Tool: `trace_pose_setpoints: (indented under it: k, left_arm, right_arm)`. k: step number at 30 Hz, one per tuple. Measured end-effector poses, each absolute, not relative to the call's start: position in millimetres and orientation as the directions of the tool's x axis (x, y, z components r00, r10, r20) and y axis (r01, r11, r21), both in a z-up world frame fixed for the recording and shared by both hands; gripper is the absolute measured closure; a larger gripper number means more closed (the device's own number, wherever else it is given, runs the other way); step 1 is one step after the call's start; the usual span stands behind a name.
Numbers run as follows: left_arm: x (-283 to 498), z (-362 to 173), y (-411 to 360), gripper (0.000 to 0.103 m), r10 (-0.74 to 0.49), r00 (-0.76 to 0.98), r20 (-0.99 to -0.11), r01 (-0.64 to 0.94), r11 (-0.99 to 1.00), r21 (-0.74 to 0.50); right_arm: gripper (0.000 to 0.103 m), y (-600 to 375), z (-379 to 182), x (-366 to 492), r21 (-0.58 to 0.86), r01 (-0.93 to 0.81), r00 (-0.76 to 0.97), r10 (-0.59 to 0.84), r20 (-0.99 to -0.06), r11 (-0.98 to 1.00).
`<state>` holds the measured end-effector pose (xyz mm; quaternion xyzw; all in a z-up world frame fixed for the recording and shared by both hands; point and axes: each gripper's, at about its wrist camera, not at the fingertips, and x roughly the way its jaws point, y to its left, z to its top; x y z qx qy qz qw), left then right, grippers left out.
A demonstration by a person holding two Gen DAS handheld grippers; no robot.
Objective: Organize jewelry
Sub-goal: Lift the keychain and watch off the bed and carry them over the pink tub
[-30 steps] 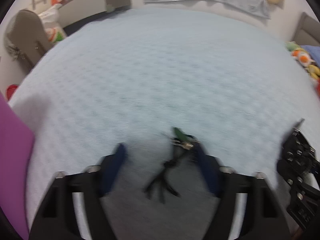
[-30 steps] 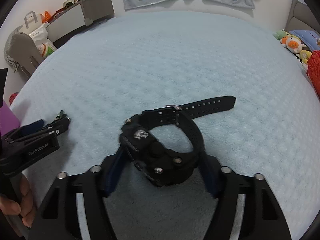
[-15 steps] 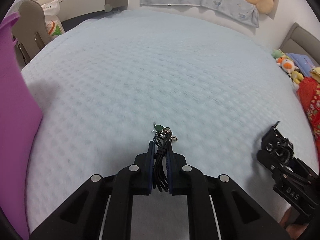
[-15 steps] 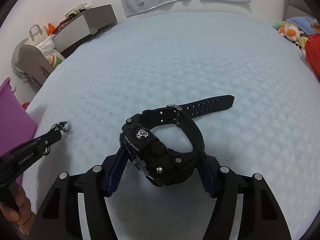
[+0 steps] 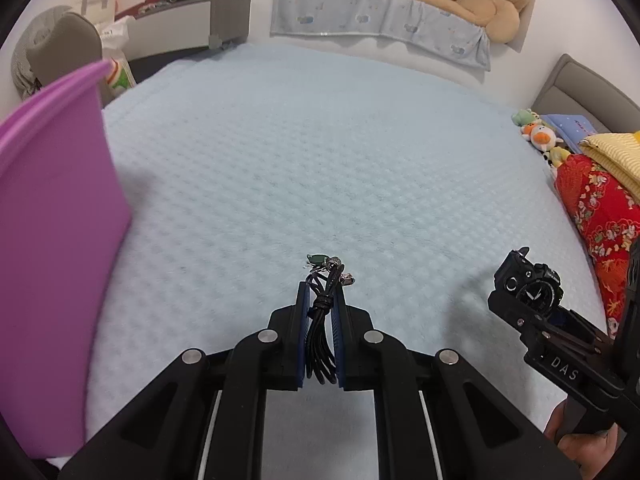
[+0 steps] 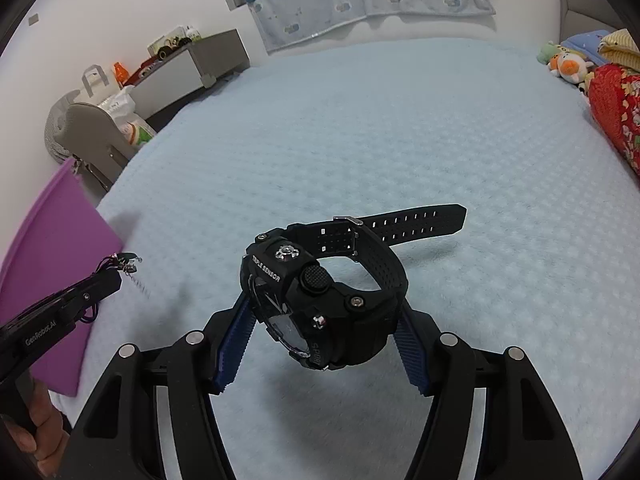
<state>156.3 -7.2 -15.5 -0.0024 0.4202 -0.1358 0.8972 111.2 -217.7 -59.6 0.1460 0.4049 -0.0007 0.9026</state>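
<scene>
My left gripper is shut on a black cord necklace with a green pendant and small silver charms sticking out past the fingertips. It is held above the light blue bedspread. My right gripper is shut on a bulky black watch, its strap reaching out to the right, lifted off the bed. The right gripper with the watch shows at the right of the left wrist view. The left gripper and necklace show at the left of the right wrist view.
A purple bin stands at the left, close to the left gripper; it also shows in the right wrist view. A red patterned quilt and plush toys lie at the right edge. A grey cabinet and chair stand beyond the bed.
My left gripper has shut on the necklace and lifted it off the bed. The right gripper has lifted the watch a little. The purple bin has come further into view at the left.
</scene>
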Motion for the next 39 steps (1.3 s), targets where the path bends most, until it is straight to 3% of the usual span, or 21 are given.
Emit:
trace_pose_setpoints:
  k: [16,29,39]
  left_arm:
    - [102.2,81.5,72.1,0.092,-0.241,0.723,-0.647,0.195,0.97,-0.143]
    - [115.9,120.6,211.1,0.092,-0.005,0.761,-0.649,-0.074,0.993,-0.095]
    - [135.8,104.4,290.3,0.092,0.128,0.707,-0.695,-0.248,0.966,-0.074]
  right_arm:
    - [0.04,-115.1,45.7,80.9,0.265,-0.123,0.754,0.264,-0.602,0.956]
    - [0.04,28.7,98.4,127.0,0.297,-0.398,0.674,0.497,-0.547,0.868]
    - [0.04,129.9,103.3,169.6,0.263,-0.556,0.549,0.586,-0.595,0.788]
